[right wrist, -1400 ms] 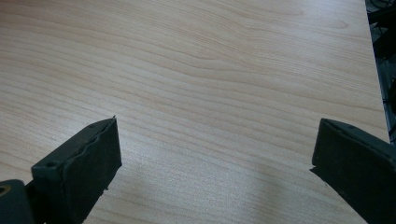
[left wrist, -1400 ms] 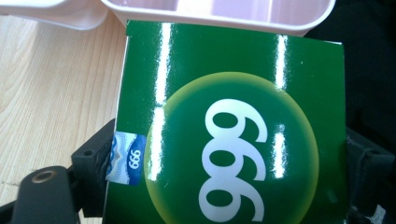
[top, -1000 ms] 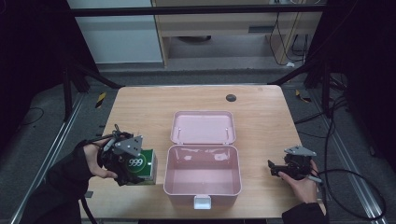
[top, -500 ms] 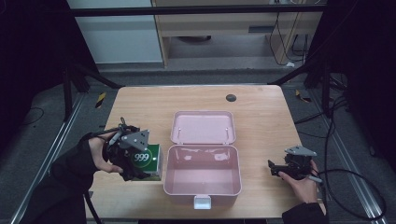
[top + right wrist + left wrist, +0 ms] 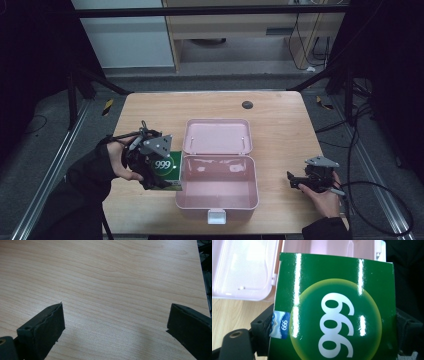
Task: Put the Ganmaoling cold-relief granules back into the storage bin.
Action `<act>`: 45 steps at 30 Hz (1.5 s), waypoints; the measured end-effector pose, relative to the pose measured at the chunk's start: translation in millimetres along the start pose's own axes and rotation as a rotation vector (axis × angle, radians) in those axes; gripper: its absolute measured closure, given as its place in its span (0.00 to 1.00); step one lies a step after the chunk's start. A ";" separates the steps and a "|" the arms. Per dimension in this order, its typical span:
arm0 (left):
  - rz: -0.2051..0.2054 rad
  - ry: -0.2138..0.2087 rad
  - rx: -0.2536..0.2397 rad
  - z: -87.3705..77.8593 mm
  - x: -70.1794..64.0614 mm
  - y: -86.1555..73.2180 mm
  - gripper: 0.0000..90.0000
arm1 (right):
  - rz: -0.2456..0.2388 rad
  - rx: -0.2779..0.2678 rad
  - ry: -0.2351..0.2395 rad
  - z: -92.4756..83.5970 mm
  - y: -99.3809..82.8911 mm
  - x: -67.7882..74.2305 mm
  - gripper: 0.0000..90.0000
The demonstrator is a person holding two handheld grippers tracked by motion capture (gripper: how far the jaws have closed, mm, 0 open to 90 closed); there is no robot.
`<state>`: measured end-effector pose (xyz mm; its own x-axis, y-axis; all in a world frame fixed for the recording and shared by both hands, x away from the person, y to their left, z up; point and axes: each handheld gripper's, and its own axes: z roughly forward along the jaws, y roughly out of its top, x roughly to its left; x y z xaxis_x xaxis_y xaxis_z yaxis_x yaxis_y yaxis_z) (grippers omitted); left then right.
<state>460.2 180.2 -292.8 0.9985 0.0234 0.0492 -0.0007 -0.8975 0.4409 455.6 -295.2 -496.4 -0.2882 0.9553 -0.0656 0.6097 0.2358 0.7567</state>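
While my right tongs (image 5: 292, 180) are resting spread and empty on the bare wooden surface (image 5: 280, 125) at the near right, keeping out of the way, my left tongs (image 5: 159, 172) are clamping the green box (image 5: 166, 170) by its two side faces, printed front toward their camera. I am holding it just left of the pink case's (image 5: 218, 192) open tray, seemingly to drop it inside. Beyond, the lid (image 5: 217, 136) is lying flat, leaving the tray unobstructed.

I see a lab or workshop: a bare wooden tabletop (image 5: 280, 115) inside a black metal frame (image 5: 320, 77), loose cables (image 5: 362, 145) across the grey floor (image 5: 45, 145), a cabinet (image 5: 125, 35) behind.
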 end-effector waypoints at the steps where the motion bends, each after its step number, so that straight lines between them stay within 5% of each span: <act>1: 0.002 -0.001 -0.001 0.5 0.6 1.8 0.15 | 0.000 0.000 0.000 0.0 0.0 -0.1 0.02; 29: 0.068 -0.039 0.015 34.4 8.7 54.7 0.15 | 0.004 -0.001 0.006 -0.3 -0.1 0.0 0.02; 45: 0.084 -0.050 0.029 56.4 11.5 63.1 0.15 | 0.000 0.003 0.006 0.6 0.0 0.8 0.02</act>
<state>474.7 99.0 -314.9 0.9965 -0.0738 0.0394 -0.0834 -0.9080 0.4106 455.7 -294.4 -496.8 -0.2927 0.9542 -0.0618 0.6121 0.2366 0.7546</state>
